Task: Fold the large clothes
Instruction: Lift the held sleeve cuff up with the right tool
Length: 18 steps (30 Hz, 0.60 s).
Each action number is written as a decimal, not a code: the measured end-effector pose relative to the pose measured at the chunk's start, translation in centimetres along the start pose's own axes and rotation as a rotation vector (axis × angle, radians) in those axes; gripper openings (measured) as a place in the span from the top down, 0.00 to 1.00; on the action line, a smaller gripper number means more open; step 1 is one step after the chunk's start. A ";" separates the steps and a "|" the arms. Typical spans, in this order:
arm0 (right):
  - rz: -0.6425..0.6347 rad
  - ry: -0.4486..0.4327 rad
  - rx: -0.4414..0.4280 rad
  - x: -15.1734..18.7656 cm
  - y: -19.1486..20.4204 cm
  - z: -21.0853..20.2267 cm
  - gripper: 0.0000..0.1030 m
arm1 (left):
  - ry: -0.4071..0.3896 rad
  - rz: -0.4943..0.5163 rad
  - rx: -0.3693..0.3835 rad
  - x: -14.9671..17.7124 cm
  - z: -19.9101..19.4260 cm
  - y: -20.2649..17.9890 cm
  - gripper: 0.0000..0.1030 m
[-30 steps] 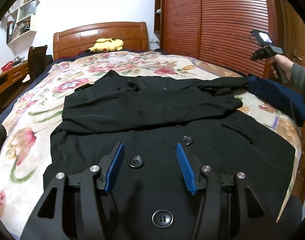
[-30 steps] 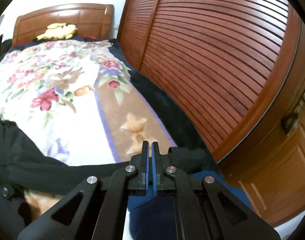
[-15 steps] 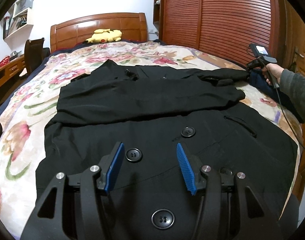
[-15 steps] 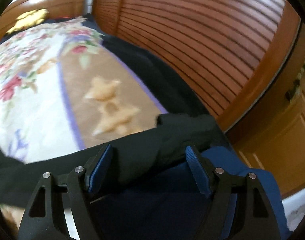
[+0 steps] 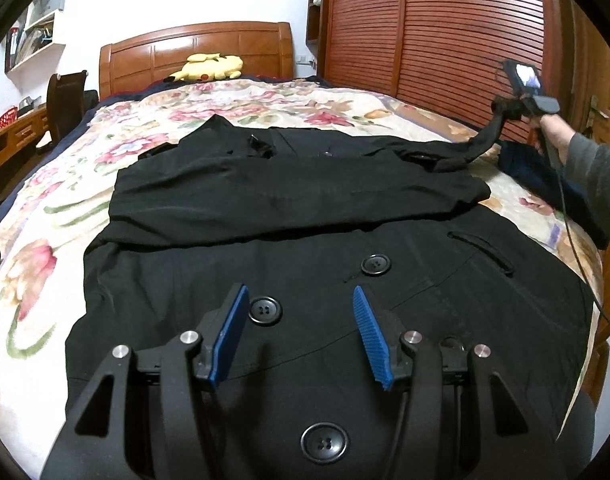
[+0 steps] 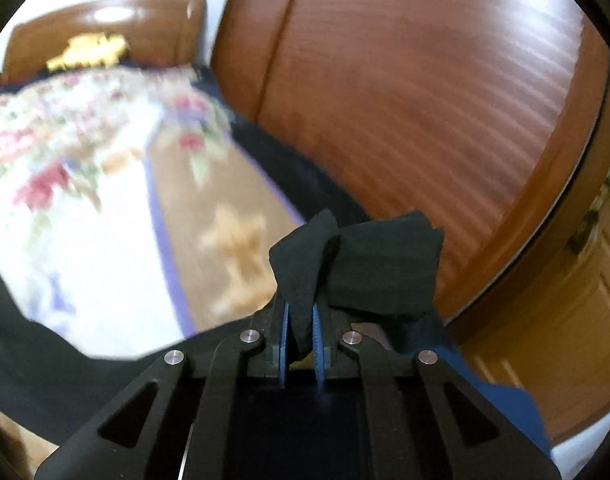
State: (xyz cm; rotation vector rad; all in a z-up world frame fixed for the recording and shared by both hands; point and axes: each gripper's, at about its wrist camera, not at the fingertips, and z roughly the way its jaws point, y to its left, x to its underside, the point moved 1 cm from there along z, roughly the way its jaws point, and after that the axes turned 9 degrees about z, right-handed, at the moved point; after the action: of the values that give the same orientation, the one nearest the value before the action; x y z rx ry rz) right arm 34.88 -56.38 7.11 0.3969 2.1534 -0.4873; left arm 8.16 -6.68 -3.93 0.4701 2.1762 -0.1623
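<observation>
A black buttoned coat (image 5: 305, 240) lies spread across the floral bed, one sleeve folded over its chest. My left gripper (image 5: 301, 320) hovers open above the coat's lower front, between two buttons, with nothing between its blue pads. At the bed's right edge my right gripper (image 6: 301, 320) is shut on the cuff of the other sleeve (image 6: 357, 264). In the left wrist view that sleeve (image 5: 477, 148) rises off the bed toward the right gripper (image 5: 505, 110), held by a hand in a grey sleeve.
A floral bedspread (image 5: 65, 220) covers the bed, with a wooden headboard (image 5: 193, 56) and a yellow plush toy (image 5: 209, 68) at the far end. A slatted wooden wardrobe (image 5: 437, 32) stands along the right side. A blue cloth (image 5: 533, 172) lies at the right edge. A desk and chair (image 5: 65, 104) stand at left.
My right gripper opened, came down over the sleeve cuff, closed on it and lifted it off the bed. The left gripper has stayed open over the coat.
</observation>
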 end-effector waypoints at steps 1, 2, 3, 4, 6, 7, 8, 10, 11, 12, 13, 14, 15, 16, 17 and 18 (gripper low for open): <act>-0.007 -0.023 -0.015 -0.6 0.5 -1.2 0.93 | -0.005 0.001 -0.002 0.0 -0.1 0.0 0.48; -0.021 -0.045 -0.031 -1.1 1.1 -2.6 0.93 | -0.011 0.002 -0.004 0.0 -0.3 0.0 0.48; -0.039 -0.064 -0.049 -1.6 1.7 -3.9 0.93 | -0.018 0.004 -0.005 -0.1 -0.5 -0.1 0.48; -0.057 -0.080 -0.065 -1.9 2.5 -5.1 0.93 | -0.022 0.004 -0.005 -0.1 -0.7 0.0 0.48; -0.096 -0.105 -0.103 -2.4 4.3 -7.6 0.93 | -0.033 0.005 -0.009 -0.1 -1.0 0.0 0.48; -0.115 -0.116 -0.121 -2.5 5.3 -8.9 0.93 | -0.037 0.005 -0.011 -0.1 -1.2 0.0 0.48; -0.140 -0.128 -0.139 -2.6 6.4 -10.3 0.93 | -0.041 0.005 -0.012 -0.2 -1.3 0.0 0.48; -0.178 -0.150 -0.174 -2.6 8.3 -12.6 0.93 | -0.048 0.004 -0.015 -0.2 -1.6 0.2 0.48; -0.202 -0.164 -0.197 -2.7 9.9 -13.9 0.93 | -0.050 0.003 -0.017 -0.1 -1.8 0.2 0.48; -0.221 -0.173 -0.214 -2.6 10.9 -15.1 0.93 | -0.053 0.002 -0.019 -0.1 -2.0 0.2 0.48; -0.251 -0.188 -0.236 -2.4 12.3 -16.6 0.93 | -0.056 0.001 -0.020 -0.1 -2.2 0.3 0.48; -0.271 -0.199 -0.251 -2.1 13.2 -17.7 0.93 | -0.059 0.000 -0.022 -0.1 -2.4 0.5 0.48; -0.291 -0.209 -0.268 -1.9 14.3 -18.9 0.93 | -0.062 -0.001 -0.023 0.0 -2.6 0.6 0.48; -0.307 -0.218 -0.285 -1.9 15.3 -19.8 0.93 | -0.064 -0.001 -0.025 0.0 -2.8 0.7 0.48; -0.324 -0.230 -0.305 -1.9 16.4 -21.0 0.93 | -0.067 -0.001 -0.029 0.1 -3.0 0.8 0.48; -0.340 -0.243 -0.329 -1.7 17.6 -22.4 0.93 | -0.069 0.001 -0.034 0.1 -3.1 1.0 0.48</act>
State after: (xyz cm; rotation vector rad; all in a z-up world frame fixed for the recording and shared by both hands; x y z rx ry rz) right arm 28.30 -30.57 17.21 -0.2059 2.0195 -0.3369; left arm 6.15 -4.87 -2.10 0.4395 2.1084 -0.1387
